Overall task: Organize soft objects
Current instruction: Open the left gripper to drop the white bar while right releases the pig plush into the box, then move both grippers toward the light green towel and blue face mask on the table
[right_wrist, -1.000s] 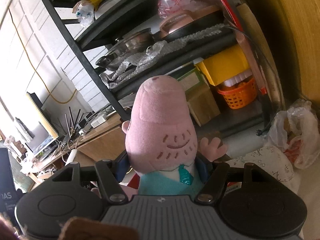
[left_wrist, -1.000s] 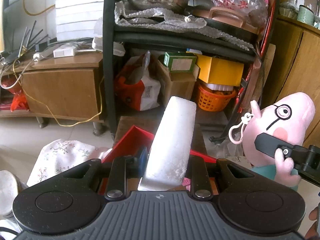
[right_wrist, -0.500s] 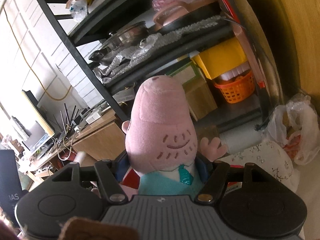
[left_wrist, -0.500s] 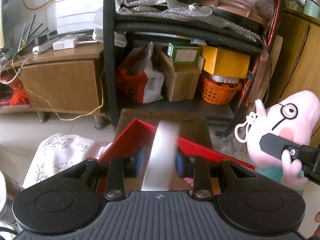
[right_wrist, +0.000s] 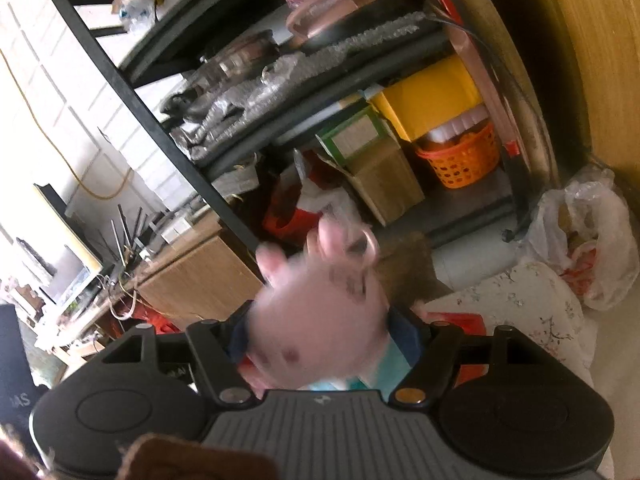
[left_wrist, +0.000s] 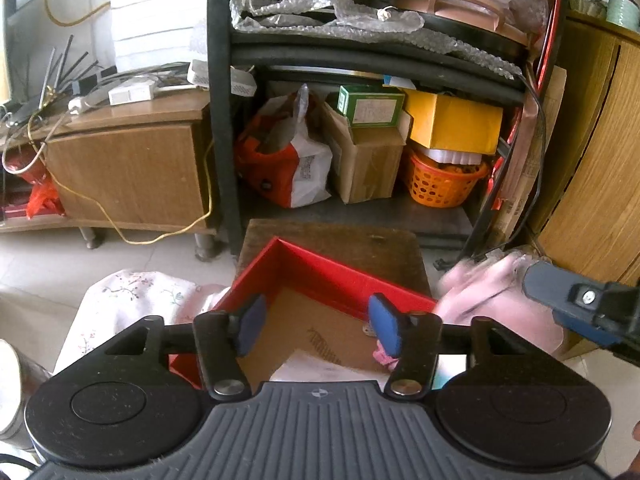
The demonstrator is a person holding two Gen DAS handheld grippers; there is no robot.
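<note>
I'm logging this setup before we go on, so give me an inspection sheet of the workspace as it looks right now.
Surface: brown stool on pale tiled floor.
Job's things: red box open on the stool; white item inside; pink pig plush, motion-blurred.
Clutter: floral cushion, orange basket, yellow box.
Grippers: left gripper open, empty, over the box; right gripper shut on the plush.
Cables: yellow cord on the cabinet.
Surroundings: black shelf rack, wooden cabinets.
</note>
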